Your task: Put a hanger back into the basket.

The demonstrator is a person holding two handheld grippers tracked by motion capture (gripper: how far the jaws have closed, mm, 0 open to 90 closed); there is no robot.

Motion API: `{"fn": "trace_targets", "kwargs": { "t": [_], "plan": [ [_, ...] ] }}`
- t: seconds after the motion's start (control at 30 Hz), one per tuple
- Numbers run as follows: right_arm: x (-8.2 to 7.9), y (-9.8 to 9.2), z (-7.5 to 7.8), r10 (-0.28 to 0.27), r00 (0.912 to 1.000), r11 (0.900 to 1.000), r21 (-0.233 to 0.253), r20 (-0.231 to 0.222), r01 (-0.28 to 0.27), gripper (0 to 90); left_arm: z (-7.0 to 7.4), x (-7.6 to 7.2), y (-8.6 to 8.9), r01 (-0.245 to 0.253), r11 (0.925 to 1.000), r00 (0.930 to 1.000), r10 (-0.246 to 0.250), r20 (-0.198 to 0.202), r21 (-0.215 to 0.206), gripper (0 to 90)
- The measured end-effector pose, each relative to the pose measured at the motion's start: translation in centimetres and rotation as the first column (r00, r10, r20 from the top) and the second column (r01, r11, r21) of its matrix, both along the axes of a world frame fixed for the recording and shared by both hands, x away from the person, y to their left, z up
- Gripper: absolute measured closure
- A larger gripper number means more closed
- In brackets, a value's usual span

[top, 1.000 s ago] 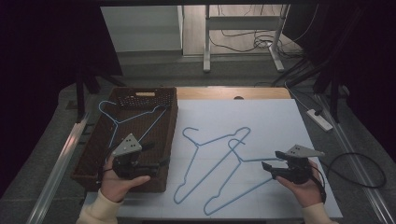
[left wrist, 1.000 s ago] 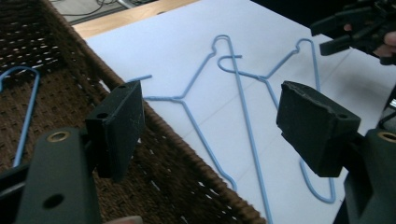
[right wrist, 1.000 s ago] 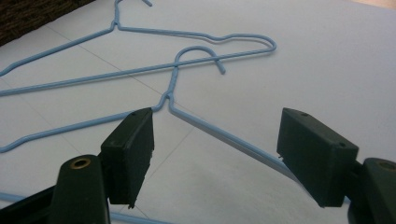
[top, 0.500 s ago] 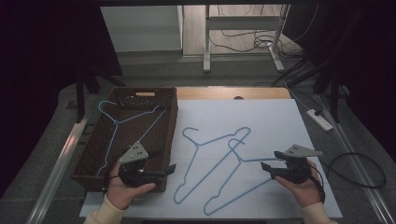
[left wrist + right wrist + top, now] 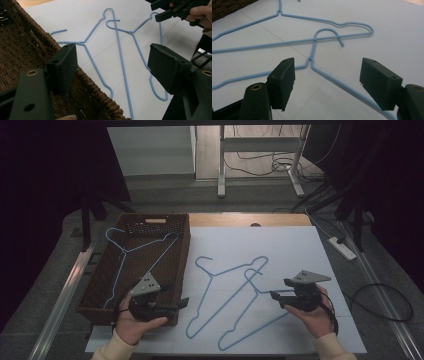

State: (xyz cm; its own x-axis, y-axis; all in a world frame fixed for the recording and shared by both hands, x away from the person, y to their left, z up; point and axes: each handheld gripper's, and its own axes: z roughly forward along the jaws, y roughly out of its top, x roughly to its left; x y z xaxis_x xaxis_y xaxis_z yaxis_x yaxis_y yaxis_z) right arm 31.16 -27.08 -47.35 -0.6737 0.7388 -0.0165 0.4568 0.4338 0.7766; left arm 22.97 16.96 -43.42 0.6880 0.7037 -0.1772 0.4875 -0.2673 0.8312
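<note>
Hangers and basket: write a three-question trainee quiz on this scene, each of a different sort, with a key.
1. True or false: the right gripper is shut on a hanger.
2. How many blue hangers lie on the white sheet? A) one B) two C) three
3. Fill in: a third hanger lies in the wicker ____.

Key: 1 false, its jaws stand open above the nearer hanger. 2 B, and the two cross each other. 3 basket.

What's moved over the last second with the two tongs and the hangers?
The left tongs slid right along the basket's near edge toward the two hangers on the sheet, jaws open. The right tongs, all three hangers and the basket stayed put.
</note>
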Motion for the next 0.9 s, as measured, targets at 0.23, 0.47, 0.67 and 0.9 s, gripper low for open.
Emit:
{"fn": "trace_targets", "kwargs": {
  "t": [0.23, 0.47, 0.67, 0.9],
  "plan": [
    [0.8, 1.6, -0.1, 0.026, 0.9995, 1.000, -0.006, -0.019, -0.026, 29.8, -0.2, 0.2, 0.6, -0.021, 0.9997, 0.9998, 0.021, 0.001, -0.011, 25.0],
    [1.3, 2.5, 0.1, 0.033, 0.9986, 0.999, -0.006, -0.040, -0.034, 30.4, -0.1, 0.3, 0.9, -0.024, 0.9994, 0.9997, 0.024, 0.002, -0.025, 25.2],
    [1.9, 3.1, -0.1, 0.041, 0.9964, 0.999, -0.008, -0.074, -0.041, 31.1, -0.2, 0.3, 0.9, -0.022, 0.9995, 0.9998, 0.022, 0.001, -0.024, 25.1],
    [2.7, 4.3, -0.1, 0.032, 0.9934, 0.999, -0.006, -0.110, -0.033, 35.2, 0.0, 0.2, 1.1, -0.027, 0.9991, 0.9996, 0.027, 0.007, -0.032, 25.1]
  ]
}}
